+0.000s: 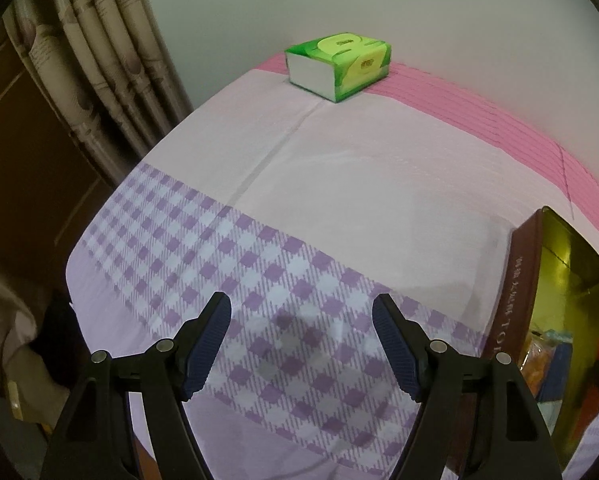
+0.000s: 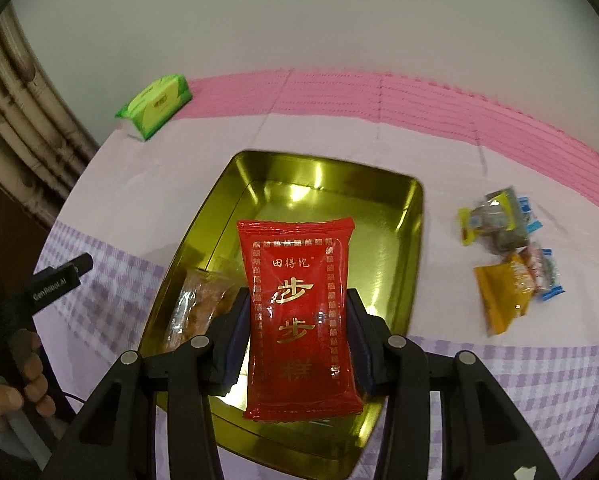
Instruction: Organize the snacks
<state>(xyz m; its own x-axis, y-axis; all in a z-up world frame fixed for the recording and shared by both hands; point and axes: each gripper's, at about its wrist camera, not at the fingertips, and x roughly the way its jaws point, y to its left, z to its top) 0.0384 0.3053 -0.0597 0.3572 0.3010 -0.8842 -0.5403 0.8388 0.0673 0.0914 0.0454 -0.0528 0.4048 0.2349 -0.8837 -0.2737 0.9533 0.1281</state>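
Note:
My right gripper [image 2: 299, 312] is shut on a red snack packet [image 2: 299, 320] with gold characters and holds it above the near half of a gold tin tray [image 2: 323, 184]. A clear packet of orange-brown snacks [image 2: 193, 304] lies in the tray's near left corner. A small pile of wrapped snacks [image 2: 507, 256] lies on the cloth right of the tray. My left gripper [image 1: 301, 312] is open and empty above the purple checked cloth, left of the tin tray [image 1: 571, 280], whose brown outer wall shows at the right edge.
A green tissue pack [image 1: 339, 64] sits at the table's far edge by the wall; it also shows in the right wrist view [image 2: 155, 106]. Curtains [image 1: 99, 60] hang at the left. The table [image 1: 339, 184] is covered with pink and purple checked cloth.

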